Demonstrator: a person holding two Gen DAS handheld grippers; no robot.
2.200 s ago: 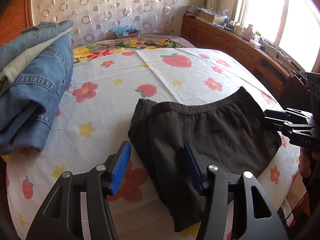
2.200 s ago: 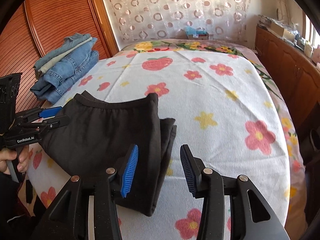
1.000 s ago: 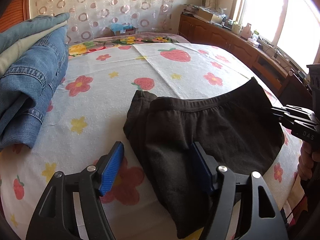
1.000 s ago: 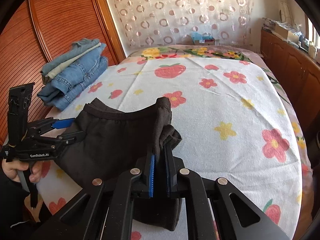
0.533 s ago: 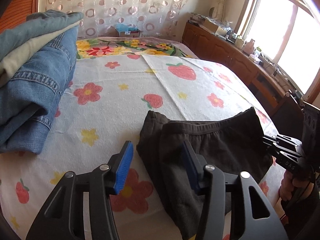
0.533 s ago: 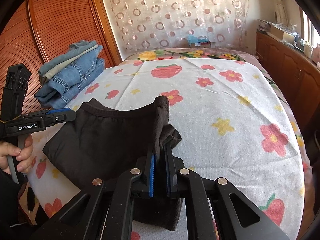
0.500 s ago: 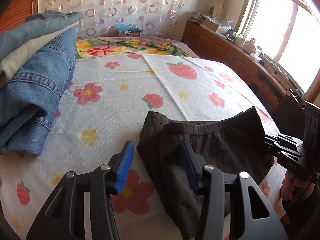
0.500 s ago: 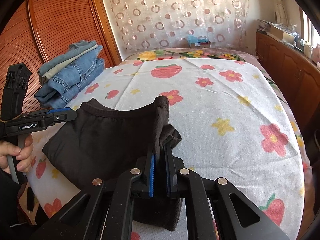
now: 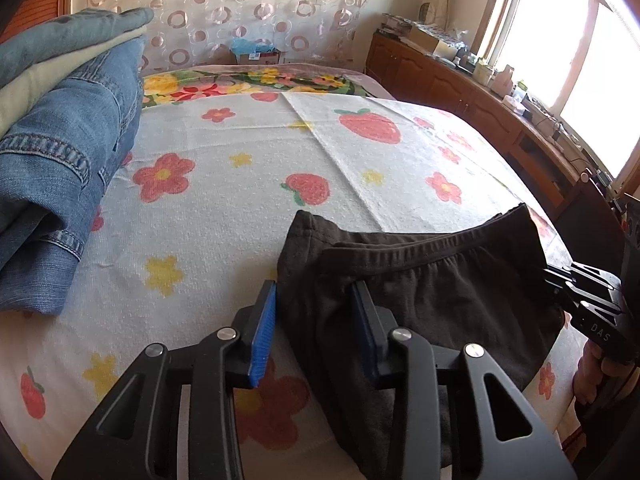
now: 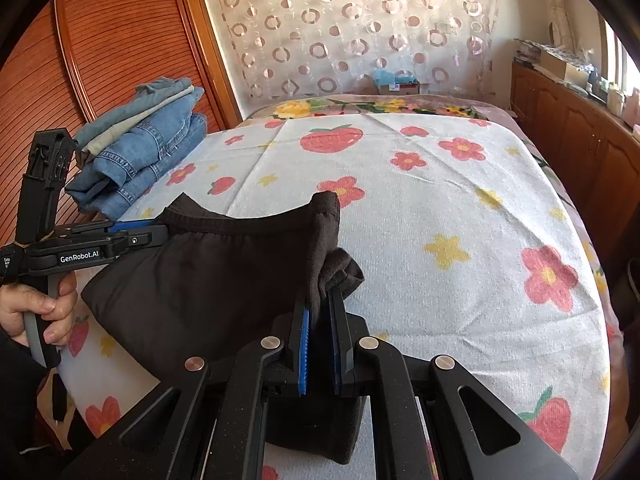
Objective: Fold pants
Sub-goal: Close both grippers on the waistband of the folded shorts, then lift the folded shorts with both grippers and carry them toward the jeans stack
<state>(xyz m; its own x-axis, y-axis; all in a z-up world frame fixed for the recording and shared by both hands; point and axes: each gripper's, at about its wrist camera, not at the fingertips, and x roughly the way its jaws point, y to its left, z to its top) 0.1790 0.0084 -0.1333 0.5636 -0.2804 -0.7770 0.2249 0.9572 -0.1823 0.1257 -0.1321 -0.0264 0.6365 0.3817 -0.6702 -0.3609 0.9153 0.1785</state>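
Left wrist view: my left gripper (image 9: 316, 320), blue pads part-way apart, straddles the left edge of the folded black pants (image 9: 432, 292) without pinching it. The pants lie on the flower-and-strawberry bedspread (image 9: 240, 200); a stack of folded jeans (image 9: 60, 160) sits far left.

Right wrist view: my right gripper (image 10: 320, 320) is clamped on the pants (image 10: 224, 272) at their right edge, lifting that corner. 1 jeans stack (image 10: 148, 152) rests near the wooden wardrobe (image 10: 120, 40).

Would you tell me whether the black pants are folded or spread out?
Folded: the black pants lie doubled, layered edges showing at the right gripper.
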